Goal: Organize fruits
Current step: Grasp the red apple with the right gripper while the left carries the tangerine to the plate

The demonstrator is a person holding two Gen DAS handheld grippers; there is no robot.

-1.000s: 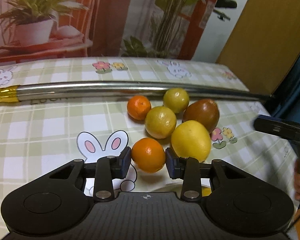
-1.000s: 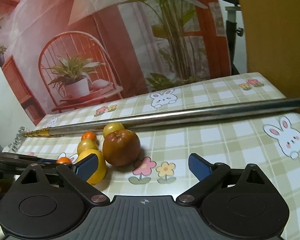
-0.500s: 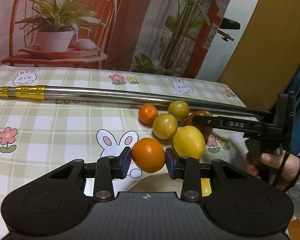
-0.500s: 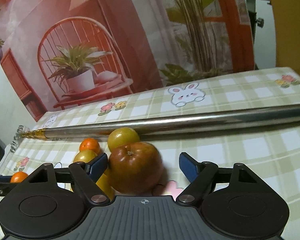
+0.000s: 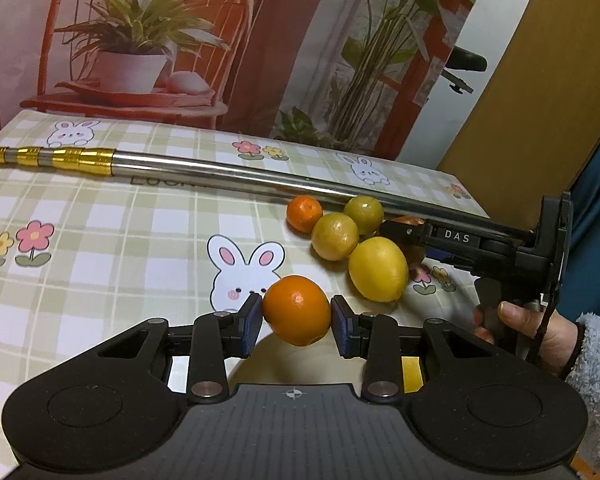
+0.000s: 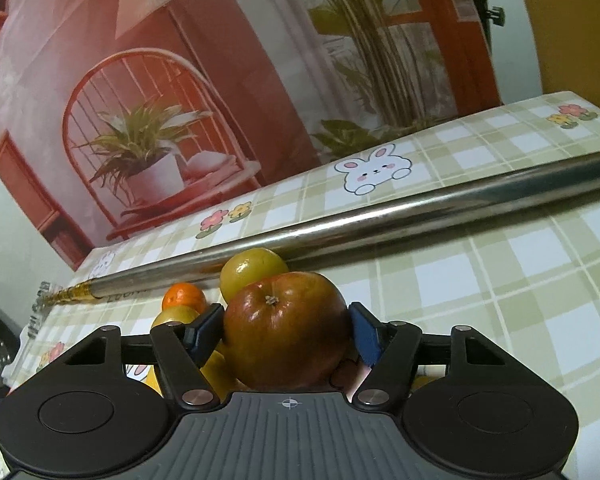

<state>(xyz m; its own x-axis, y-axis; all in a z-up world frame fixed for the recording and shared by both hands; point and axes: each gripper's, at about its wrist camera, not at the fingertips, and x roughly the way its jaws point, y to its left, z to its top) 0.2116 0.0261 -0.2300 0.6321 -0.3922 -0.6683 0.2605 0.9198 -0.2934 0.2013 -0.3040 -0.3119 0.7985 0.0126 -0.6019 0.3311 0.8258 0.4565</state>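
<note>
- In the left wrist view, we see the left tongs (image 5: 297, 320) narrowed onto an orange (image 5: 297, 310), both blue pads pressing its sides; the fruit hangs clear of the worktop (image 5: 100, 240), in front of the printed rabbit (image 5: 246, 274).
- Taking the long metal pole (image 5: 220, 178) as our landmark, the other fruits cluster on its near side: a small mandarin (image 5: 304, 213) and a greenish-yellow fruit (image 5: 363, 209) lie just beside it, a yellow citrus (image 5: 335, 236) sits in front of those two, and a large lemon (image 5: 378, 269) lies nearest to us.
- Further along the pole to the right, we see the right tongs (image 5: 420, 236) from the side, reaching in behind the lemon, with a hand (image 5: 528, 332) in a fluffy pale sleeve (image 5: 596, 364) on the grip.
- A reddish fruit shows only as a sliver behind the black finger of those tongs.
- In the right wrist view, the right tongs (image 6: 286, 330) are closing, and an apple (image 6: 286, 328), red-brown with its stem facing up, sits between the jaws.
- We see the left pad against the apple's side; the right pad stands just beside it, and we cannot tell whether it touches.
- The apple sits on the near side of the metal pole (image 6: 420, 216), with the greenish-yellow fruit (image 6: 254, 270) between it and the pole.
- The mandarin (image 6: 183, 298) and the yellow citrus (image 6: 176, 316) lie left of the apple, also in front of the pole.
</note>
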